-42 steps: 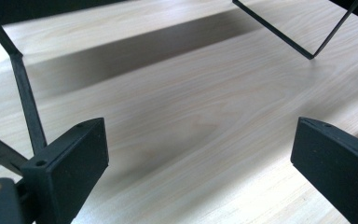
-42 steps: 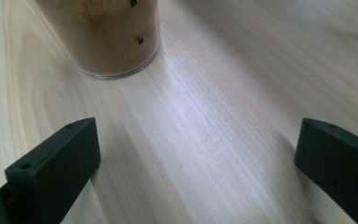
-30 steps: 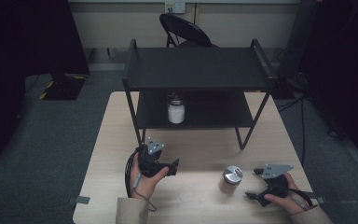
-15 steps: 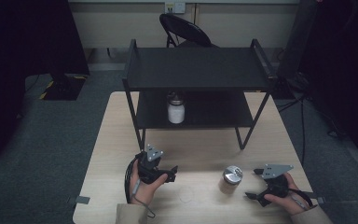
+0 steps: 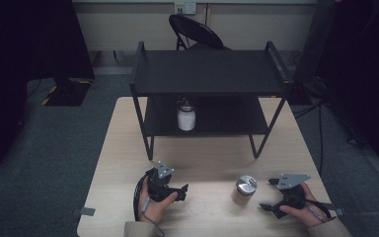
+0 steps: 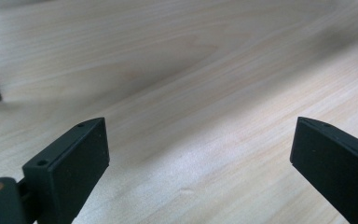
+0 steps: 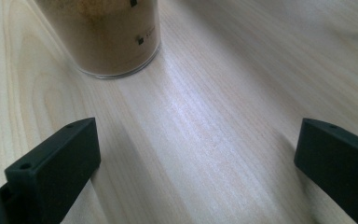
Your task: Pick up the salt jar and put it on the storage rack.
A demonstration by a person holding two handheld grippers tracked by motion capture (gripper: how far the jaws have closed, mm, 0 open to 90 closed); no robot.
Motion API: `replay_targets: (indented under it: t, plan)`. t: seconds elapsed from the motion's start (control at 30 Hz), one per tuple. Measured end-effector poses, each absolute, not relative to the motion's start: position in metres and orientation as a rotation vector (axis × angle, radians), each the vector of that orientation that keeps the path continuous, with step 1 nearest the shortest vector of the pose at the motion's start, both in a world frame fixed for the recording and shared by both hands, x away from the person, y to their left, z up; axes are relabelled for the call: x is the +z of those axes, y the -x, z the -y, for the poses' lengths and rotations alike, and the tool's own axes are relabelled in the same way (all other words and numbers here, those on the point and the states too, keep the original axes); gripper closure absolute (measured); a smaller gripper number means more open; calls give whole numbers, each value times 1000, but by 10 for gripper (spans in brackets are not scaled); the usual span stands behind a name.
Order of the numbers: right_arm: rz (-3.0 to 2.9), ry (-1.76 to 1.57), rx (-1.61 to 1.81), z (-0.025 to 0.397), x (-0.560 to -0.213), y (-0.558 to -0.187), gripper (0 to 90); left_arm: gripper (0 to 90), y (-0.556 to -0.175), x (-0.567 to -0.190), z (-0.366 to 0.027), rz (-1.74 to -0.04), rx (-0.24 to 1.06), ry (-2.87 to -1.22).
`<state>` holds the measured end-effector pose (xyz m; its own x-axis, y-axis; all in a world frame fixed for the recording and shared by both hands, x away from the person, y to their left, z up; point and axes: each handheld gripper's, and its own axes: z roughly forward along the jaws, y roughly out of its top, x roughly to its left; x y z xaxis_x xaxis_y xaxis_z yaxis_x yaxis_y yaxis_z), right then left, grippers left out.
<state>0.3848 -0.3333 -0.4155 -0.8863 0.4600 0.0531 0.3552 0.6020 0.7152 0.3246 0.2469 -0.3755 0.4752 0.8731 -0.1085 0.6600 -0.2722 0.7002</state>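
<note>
A pale wooden table [image 5: 212, 163] carries a black two-tier shelf rack [image 5: 207, 74], a white jar [image 5: 186, 118] standing on its lower tier. Near the front edge stands a spice jar [image 5: 245, 190] with a silver lid, its clear wall filled with brown powder [image 7: 107, 32]. The right gripper [image 5: 272, 207] rests just beside it, jaws spread wide and empty, pointing towards it. The left gripper [image 5: 181, 190] lies well apart, likewise released. The jar looks light, rigid and smooth, possibly slippery; a squeeze across the cylindrical wall below the lid seems safest.
</note>
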Motion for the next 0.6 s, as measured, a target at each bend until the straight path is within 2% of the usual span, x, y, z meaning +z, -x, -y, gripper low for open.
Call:
replay_targets:
  t: [0.6]
  plan:
    - [-2688, -688, 1154, 333, -416, -385, 0, 42, -322, -386, -242, -1276, 424, -2094]
